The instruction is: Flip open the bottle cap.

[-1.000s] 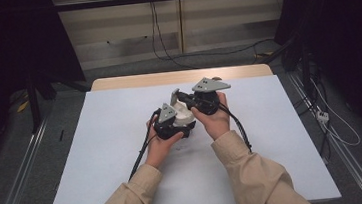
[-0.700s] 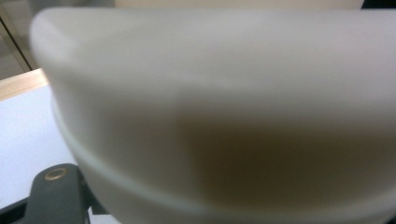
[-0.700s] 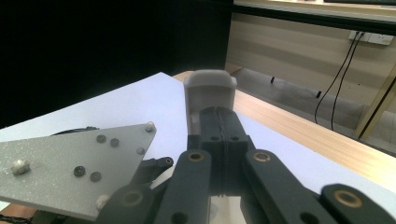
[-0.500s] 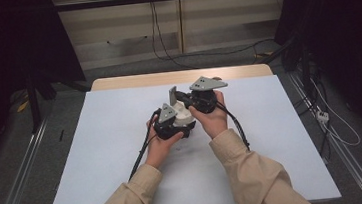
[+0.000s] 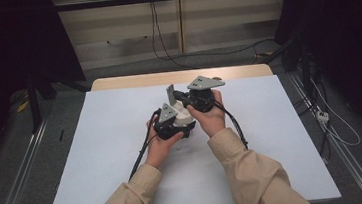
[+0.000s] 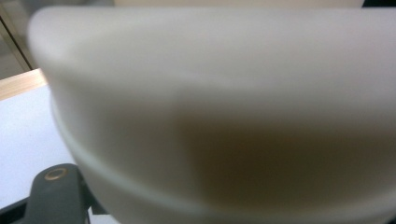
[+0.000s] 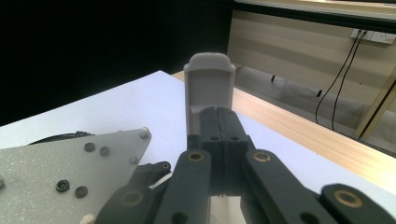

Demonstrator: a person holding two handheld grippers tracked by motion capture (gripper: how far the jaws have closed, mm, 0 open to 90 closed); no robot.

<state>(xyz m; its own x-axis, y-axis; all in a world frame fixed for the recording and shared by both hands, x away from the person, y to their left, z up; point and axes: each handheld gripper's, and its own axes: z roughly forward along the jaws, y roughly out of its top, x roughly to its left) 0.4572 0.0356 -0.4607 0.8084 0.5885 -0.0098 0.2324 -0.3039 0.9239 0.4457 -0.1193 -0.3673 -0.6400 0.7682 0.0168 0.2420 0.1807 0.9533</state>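
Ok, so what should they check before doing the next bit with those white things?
1. Right gripper shut on the pale flap: ok, its fingers are pressed together at the flap's base.
2. Flap standing upright in that grip: ok.
3. Left gripper firmly holding the big white thing: cannot tell, it is too close and blurry.
4. Flap and big white thing joined or separate: cannot tell.
5. Both hands working over the middle of the table, away from its edges: ok.
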